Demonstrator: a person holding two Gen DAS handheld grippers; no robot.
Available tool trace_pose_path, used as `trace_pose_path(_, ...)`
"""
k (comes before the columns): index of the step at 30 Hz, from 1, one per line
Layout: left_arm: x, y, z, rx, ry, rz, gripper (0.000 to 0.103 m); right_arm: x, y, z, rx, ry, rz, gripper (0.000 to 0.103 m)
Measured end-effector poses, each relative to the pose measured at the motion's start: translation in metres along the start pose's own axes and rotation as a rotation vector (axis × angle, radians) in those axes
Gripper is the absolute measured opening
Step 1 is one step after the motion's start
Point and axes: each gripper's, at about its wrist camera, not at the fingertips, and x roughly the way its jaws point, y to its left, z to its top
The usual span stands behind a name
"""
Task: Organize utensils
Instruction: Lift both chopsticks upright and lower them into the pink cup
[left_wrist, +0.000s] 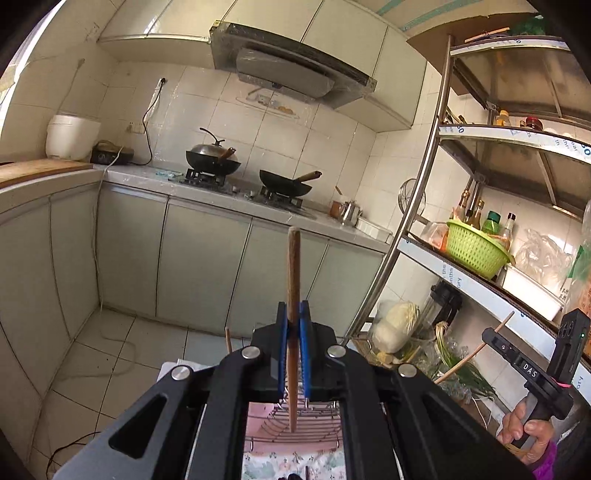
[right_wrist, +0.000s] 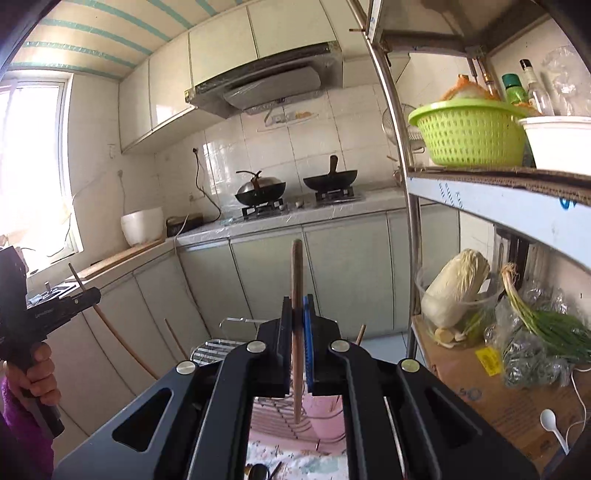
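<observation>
Left gripper (left_wrist: 294, 321) jaws clamped narrow on wooden chopstick (left_wrist: 293, 266), mid-shaft; right gripper (right_wrist: 297, 317) same on second chopstick (right_wrist: 297, 273). Both sticks upright, long axis vertical, tips hanging over wire rack (right_wrist: 273, 410). Likely light, stiff, smooth; may pivot or slip, so grip near middle. Stove (left_wrist: 236, 182) well beyond.

A floral-clothed table (right_wrist: 295, 461) bearing a wire dish rack (right_wrist: 280, 410), with a pink cup (right_wrist: 325, 417) alongside.
</observation>
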Motion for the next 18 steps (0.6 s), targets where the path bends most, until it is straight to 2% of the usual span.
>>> trace_pose_path(4,0.015,0.000,0.015,0.019,-0.029,0.033,0.005,0.015,-0.007,0.012,0.004,-0.017,-0.039,0.006)
trace_pose_path(8,0.041,0.005,0.012,0.044,-0.019,0.066,0.005,0.041,-0.014,0.004,0.004,0.042,-0.063,0.006)
trace_pose_path(18,0.105,0.043,-0.046,0.020,0.161,0.104,0.005,0.092,-0.029,-0.047,0.049,0.218,-0.068,0.006)
